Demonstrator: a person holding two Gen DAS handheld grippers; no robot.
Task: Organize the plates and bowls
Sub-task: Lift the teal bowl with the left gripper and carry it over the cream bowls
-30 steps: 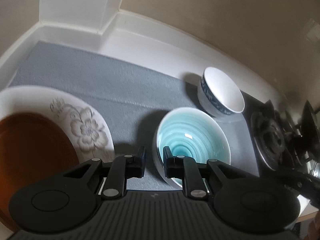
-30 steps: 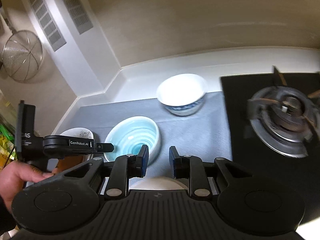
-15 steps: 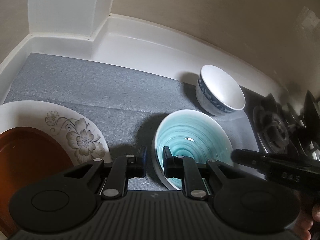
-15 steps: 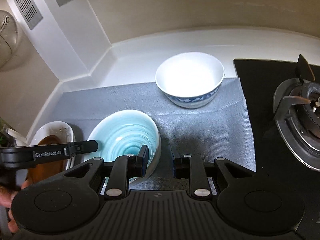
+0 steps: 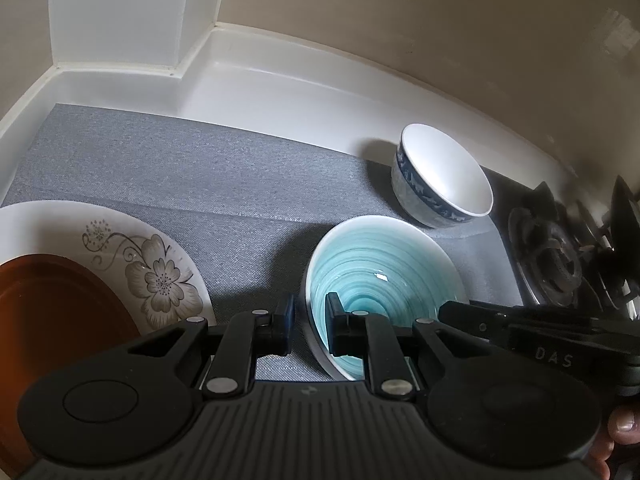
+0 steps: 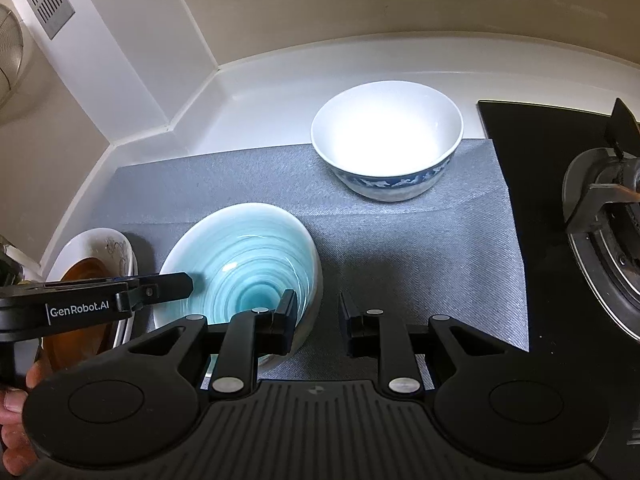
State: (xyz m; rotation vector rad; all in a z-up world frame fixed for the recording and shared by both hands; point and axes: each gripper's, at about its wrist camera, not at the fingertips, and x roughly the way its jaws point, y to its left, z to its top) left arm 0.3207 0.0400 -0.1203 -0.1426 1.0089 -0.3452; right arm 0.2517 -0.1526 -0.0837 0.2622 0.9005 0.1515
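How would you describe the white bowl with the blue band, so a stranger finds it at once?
Start at the black gas stove. On the grey mat beside it, nearest the wall, stands the deep white bowl. Only it has a blue patterned band outside.

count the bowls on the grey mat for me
2. The teal bowl sits at the mat's near edge, with both grippers at its rim. The white bowl with a blue pattern stands at the far edge, by the stove. None looks hidden.
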